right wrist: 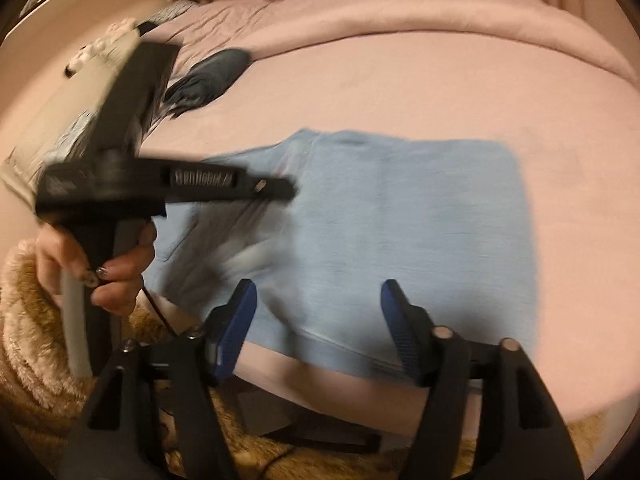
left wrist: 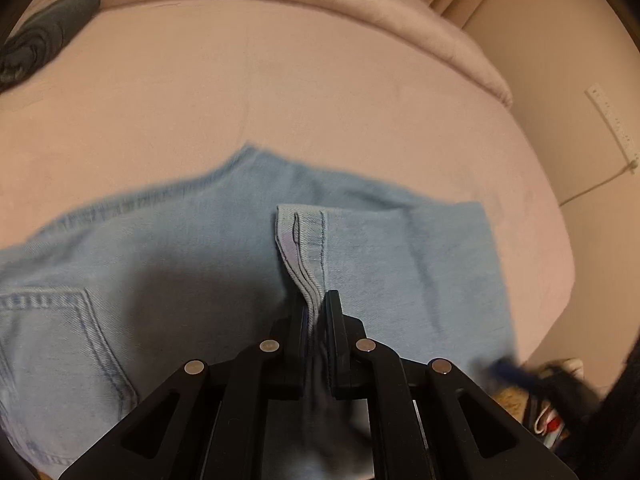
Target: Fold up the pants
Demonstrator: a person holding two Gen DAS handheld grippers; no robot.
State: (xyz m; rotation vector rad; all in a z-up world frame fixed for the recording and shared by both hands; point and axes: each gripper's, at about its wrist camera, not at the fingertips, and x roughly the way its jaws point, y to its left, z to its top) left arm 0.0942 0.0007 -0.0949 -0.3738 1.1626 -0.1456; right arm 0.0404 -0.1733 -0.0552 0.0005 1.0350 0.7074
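Note:
Light blue denim pants (left wrist: 180,240) lie folded on a pink bed sheet (left wrist: 240,80), a back pocket (left wrist: 60,340) showing at the left. My left gripper (left wrist: 316,300) is shut on a stitched hem of the pants, which stands up between its black fingers. In the right wrist view the pants (right wrist: 420,220) form a blurred flat rectangle. My right gripper (right wrist: 318,300) hangs open over their near edge, and its blue pads (right wrist: 240,316) touch no cloth. A hand (right wrist: 104,264) holds the left gripper (right wrist: 290,191) at the pants' left side.
A dark grey garment (right wrist: 212,76) lies at the bed's far left. A rolled pink duvet (right wrist: 440,12) runs along the back. Below the bed's near edge lies a fuzzy tan rug (right wrist: 24,340). Clutter (left wrist: 552,420) sits on the floor at the right.

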